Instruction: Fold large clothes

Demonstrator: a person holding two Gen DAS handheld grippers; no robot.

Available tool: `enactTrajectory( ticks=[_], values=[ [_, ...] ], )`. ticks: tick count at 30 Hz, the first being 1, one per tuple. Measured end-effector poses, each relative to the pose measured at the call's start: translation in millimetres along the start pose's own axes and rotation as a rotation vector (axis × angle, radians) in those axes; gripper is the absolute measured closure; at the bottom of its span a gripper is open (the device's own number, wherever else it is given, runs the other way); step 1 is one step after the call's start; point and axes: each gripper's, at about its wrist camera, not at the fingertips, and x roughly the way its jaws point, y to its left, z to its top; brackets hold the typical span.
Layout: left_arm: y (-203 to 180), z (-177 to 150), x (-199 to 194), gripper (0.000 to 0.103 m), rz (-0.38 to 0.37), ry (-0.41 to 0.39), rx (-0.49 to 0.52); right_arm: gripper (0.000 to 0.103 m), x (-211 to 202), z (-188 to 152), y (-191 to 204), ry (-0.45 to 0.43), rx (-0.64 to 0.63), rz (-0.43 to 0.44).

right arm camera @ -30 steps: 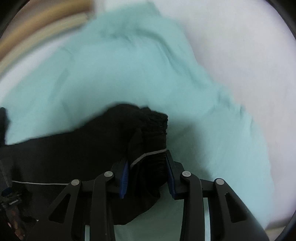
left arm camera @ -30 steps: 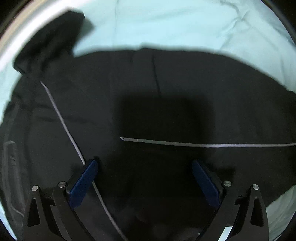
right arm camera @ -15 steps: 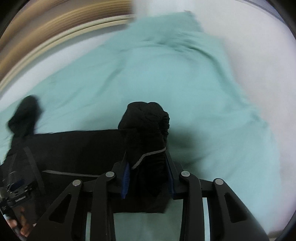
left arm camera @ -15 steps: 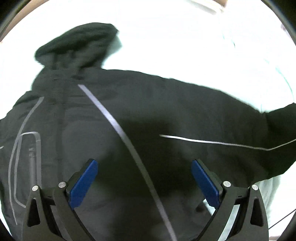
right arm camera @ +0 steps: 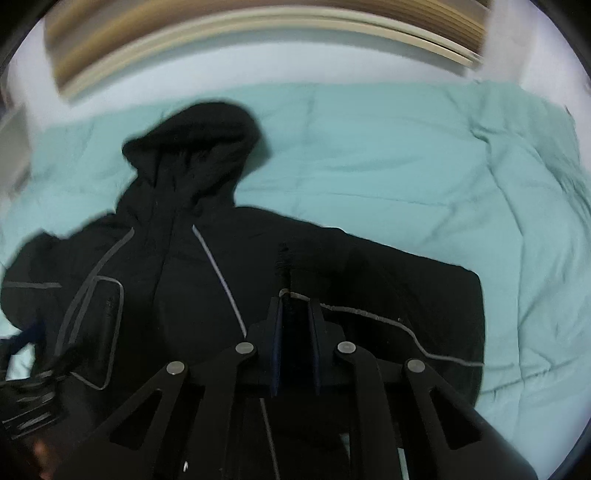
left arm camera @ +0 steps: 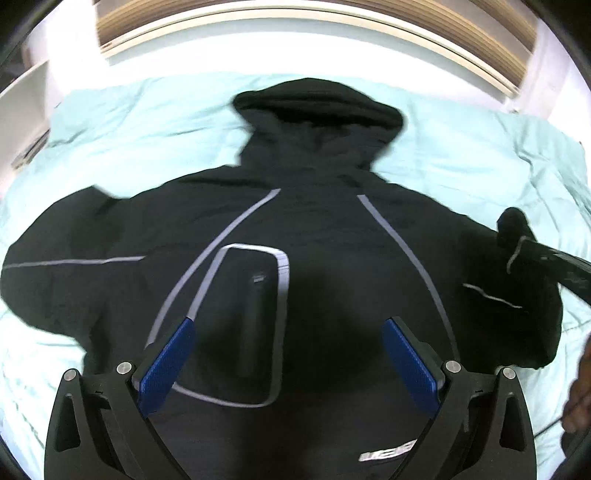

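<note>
A large black hooded jacket (left arm camera: 314, 236) with grey piping lies front up on a light teal bedspread (left arm camera: 140, 133), hood (left arm camera: 317, 110) toward the headboard. My left gripper (left arm camera: 288, 354) is open and empty, hovering above the jacket's chest by the piped pocket (left arm camera: 255, 317). My right gripper (right arm camera: 295, 325) is shut on the jacket's right sleeve cuff (right arm camera: 286, 266) and holds it folded in over the body. That sleeve (right arm camera: 413, 295) lies doubled across the jacket's right side. The right gripper also shows at the right edge of the left wrist view (left arm camera: 532, 251).
A wooden headboard (left arm camera: 295, 22) and white wall run behind the bed. Bare teal bedspread (right arm camera: 406, 147) stretches to the right of the jacket. A white shelf edge (left arm camera: 22, 96) stands at far left. The left sleeve (left arm camera: 66, 266) lies spread out to the left.
The right gripper has carried the cuff from out on the bedspread in over the jacket body. The left gripper has pulled back and swung to face the hood, staying open.
</note>
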Motion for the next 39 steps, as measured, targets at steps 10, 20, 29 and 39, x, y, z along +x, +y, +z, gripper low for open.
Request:
enactTrajectory(
  ticks=[10,20,29,39],
  values=[
    [61,-9,18,0.002,0.026,0.028,-0.073,0.088,45,15,71,0.039,-0.084,-0.032],
    [100,-14,22,0.002,0.069,0.032,-0.124,0.088,84,11,187,0.131,-0.235,0.106],
    [104,-20,34,0.002,0.055,0.057,-0.117,0.043,117,-5,204,0.211,-0.332,0.21],
    [88,0,34,0.002,-0.131,0.03,-0.08,0.042,41,6,109,0.106,-0.177,0.209]
  ],
)
